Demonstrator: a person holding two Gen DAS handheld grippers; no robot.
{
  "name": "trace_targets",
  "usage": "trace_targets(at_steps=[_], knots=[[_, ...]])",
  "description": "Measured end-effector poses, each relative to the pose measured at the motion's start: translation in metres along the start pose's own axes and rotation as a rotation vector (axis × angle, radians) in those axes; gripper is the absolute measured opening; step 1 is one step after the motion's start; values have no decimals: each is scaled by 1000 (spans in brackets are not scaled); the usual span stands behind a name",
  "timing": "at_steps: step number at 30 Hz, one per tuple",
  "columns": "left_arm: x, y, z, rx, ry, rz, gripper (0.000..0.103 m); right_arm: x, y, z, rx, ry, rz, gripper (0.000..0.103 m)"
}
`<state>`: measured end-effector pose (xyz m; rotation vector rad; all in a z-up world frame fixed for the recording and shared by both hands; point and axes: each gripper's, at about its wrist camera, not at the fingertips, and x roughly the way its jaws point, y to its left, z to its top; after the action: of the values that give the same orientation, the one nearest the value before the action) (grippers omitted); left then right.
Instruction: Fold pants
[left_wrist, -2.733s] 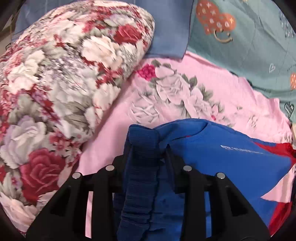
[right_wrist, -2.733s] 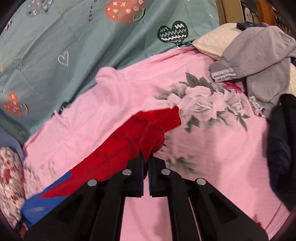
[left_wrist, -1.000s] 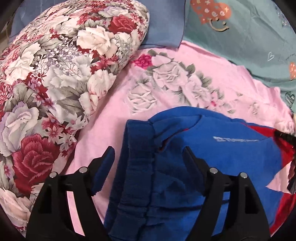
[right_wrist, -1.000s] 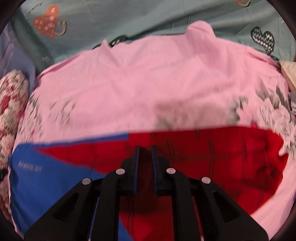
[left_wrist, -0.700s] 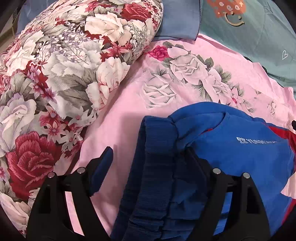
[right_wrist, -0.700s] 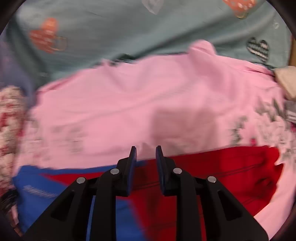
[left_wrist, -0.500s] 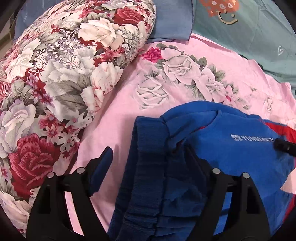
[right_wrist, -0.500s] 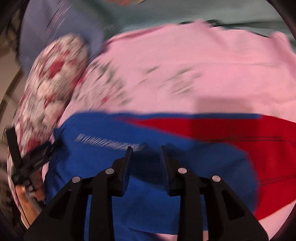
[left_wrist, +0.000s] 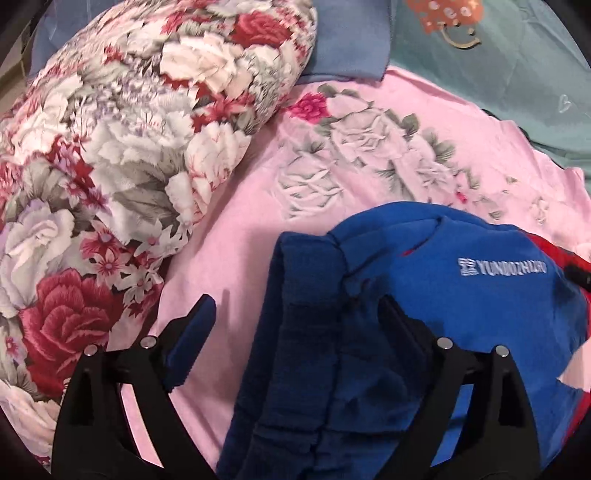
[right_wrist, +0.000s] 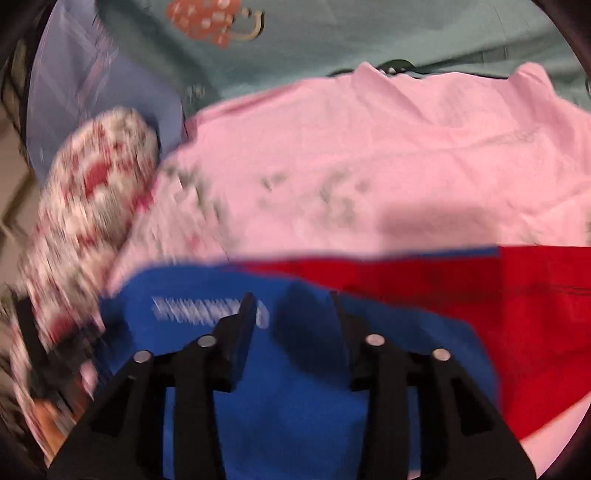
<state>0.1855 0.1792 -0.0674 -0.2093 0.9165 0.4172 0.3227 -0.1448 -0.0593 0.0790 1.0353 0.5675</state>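
Observation:
The pants (left_wrist: 461, 295) are blue at the top with white lettering and red in the legs, and they lie on the pink sheet. Their dark blue ribbed waistband (left_wrist: 295, 350) lies between the wide jaws of my left gripper (left_wrist: 291, 306). Those jaws are still opening and neither pad presses the cloth. In the blurred right wrist view my right gripper (right_wrist: 290, 299) hovers over the blue part of the pants (right_wrist: 295, 406), beside the lettering. Its jaws are opening with nothing pinched. The red leg (right_wrist: 535, 314) stretches off to the right.
A big rose-patterned pillow (left_wrist: 129, 166) lies along the left. A blue pillow (left_wrist: 347, 44) and a teal blanket (left_wrist: 498, 55) with cartoon prints lie at the back. The pink floral sheet (left_wrist: 332, 166) spreads beyond the pants.
My left gripper let go of the waistband and spread wider. My right gripper released the red leg end, swung left along the pants to the blue part, and its jaws parted.

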Motion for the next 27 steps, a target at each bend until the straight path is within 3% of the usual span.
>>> trace_targets(at_steps=[3, 5, 6, 7, 8, 9, 10, 11, 13, 15, 16, 17, 18, 21, 23, 24, 25, 27], knots=[[-5, -6, -3, 34, -17, 5, 91, -29, -56, -23, 16, 13, -108, 41], [-1, -8, -4, 27, 3, -5, 91, -55, -123, -37, 161, -4, -182, 41], [3, -9, -5, 24, 18, -4, 91, -64, -151, -40, 208, -10, -270, 41], [8, -9, -6, 22, 33, 1, 91, -75, -176, -45, 234, -33, -363, 33], [11, -9, -7, 21, 42, 4, 91, -89, -201, -50, 268, -78, -418, 33], [12, -9, -7, 21, 48, 1, 91, -99, -217, -54, 333, -102, -488, 24], [12, -8, -8, 19, 49, -4, 91, -109, -226, -59, 420, -151, -474, 20], [10, -8, -8, 19, 43, -7, 91, -120, -228, -68, 514, -222, -391, 22], [5, -8, -9, 25, 29, -11, 91, -117, -208, -71, 490, -254, -274, 33], [4, -9, -10, 35, 24, -21, 91, -95, -178, -68, 337, -159, -147, 42], [5, -10, -10, 38, 27, -21, 91, -81, -164, -64, 273, -108, -122, 42], [8, -10, -11, 38, 36, -17, 91, -67, -157, -61, 219, -64, -179, 42], [11, -10, -12, 37, 44, -14, 91, -60, -157, -57, 195, -73, -223, 42], [15, -9, -13, 39, 55, -11, 91, -58, -174, -40, 313, -153, -317, 41], [7, -7, -11, 41, 41, -17, 91, -61, -158, -27, 328, -163, -464, 43], [2, -6, -9, 47, 26, -25, 91, -63, -144, -25, 272, -190, -450, 45], [-3, -4, -8, 52, 11, -28, 91, -63, -129, -22, 213, -205, -392, 54], [-12, 1, -4, 53, -26, -11, 93, -50, -96, -12, 111, -166, -298, 66]])
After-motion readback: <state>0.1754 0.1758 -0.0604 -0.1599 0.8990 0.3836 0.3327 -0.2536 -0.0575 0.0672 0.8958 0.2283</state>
